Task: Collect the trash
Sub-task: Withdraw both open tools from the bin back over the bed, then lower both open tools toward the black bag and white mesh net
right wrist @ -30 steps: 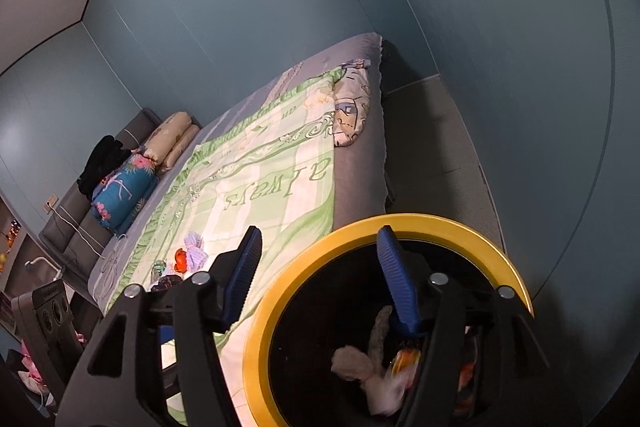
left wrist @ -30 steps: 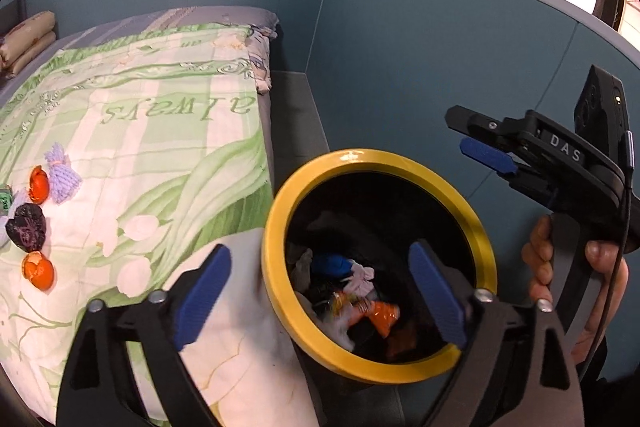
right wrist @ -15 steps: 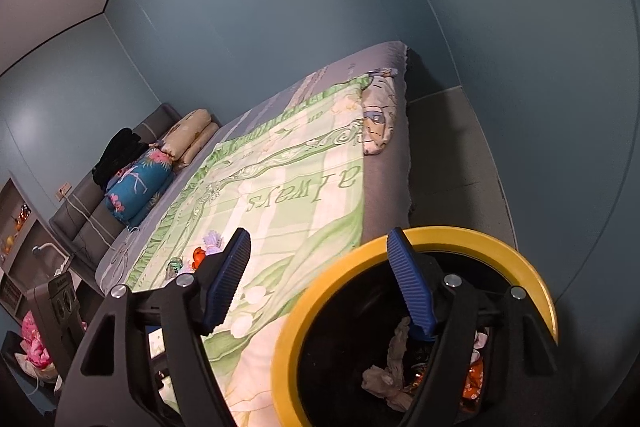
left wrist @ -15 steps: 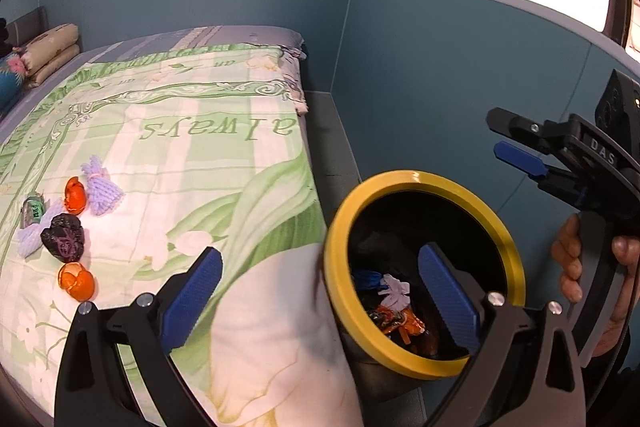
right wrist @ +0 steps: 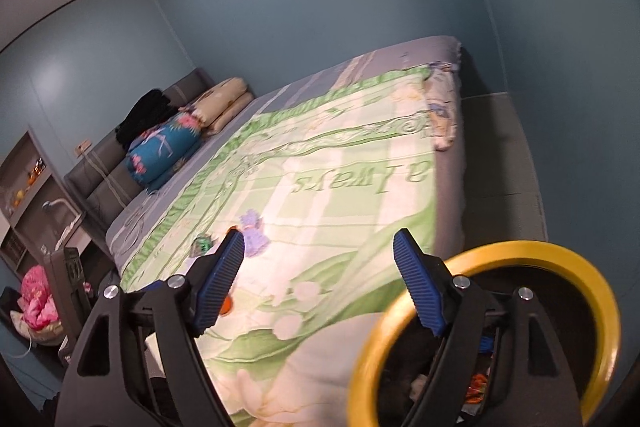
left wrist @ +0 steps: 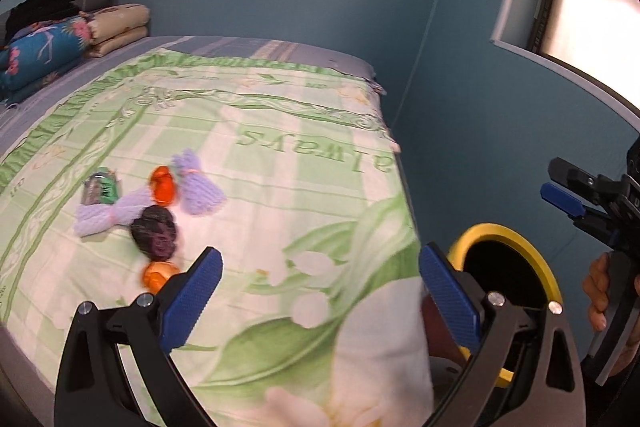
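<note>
Left gripper (left wrist: 320,293): jaws apart, empty. Right gripper (right wrist: 320,279): opening, empty. Small round orange wrapper (left wrist: 159,275): on green floral bedspread (left wrist: 304,187), just beside left fingertip, well left of yellow-rimmed black bin (left wrist: 508,291); left hand nearer.

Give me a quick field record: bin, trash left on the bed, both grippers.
bin: yellow-rimmed bin on the floor beside the bed, some trash inside
trash on bed: two orange wrappers, two purple nets, dark wrapper, green packet, clustered together
left gripper: open, empty, over the bed
right gripper: jaws opening, nothing between them
</note>
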Demonstrator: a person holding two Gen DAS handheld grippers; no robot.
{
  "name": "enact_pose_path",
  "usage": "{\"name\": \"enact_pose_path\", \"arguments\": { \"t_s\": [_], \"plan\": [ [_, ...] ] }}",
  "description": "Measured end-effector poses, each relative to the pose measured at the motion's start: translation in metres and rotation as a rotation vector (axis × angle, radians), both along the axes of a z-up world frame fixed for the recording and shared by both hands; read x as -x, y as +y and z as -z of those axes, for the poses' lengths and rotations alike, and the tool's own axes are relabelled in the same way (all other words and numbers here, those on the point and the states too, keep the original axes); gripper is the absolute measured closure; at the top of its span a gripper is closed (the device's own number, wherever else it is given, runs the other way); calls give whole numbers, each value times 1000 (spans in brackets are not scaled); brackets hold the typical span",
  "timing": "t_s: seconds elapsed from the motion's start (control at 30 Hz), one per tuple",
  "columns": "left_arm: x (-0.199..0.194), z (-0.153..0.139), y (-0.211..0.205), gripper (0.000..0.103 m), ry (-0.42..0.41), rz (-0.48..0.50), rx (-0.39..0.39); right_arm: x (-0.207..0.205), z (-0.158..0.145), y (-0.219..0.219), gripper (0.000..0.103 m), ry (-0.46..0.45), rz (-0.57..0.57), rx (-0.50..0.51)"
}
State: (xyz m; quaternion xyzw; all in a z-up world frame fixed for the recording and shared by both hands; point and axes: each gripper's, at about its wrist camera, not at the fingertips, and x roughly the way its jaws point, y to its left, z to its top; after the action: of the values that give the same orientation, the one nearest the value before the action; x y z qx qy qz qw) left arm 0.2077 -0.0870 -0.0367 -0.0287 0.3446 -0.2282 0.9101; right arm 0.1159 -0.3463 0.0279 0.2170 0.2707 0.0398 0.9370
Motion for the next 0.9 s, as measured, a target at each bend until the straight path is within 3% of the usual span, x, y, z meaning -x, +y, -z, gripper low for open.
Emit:
{"name": "enact_pose_path", "arguments": {
  "t_s": [0.53,0.9],
  "plan": [
    [-58,24,150,8,32,-261,-16,-90,14,119,29,65,-222,35],
    [-97,63,209,8,107,-351,-26,-148,48,198,29,139,-346,68]
  ]
}}
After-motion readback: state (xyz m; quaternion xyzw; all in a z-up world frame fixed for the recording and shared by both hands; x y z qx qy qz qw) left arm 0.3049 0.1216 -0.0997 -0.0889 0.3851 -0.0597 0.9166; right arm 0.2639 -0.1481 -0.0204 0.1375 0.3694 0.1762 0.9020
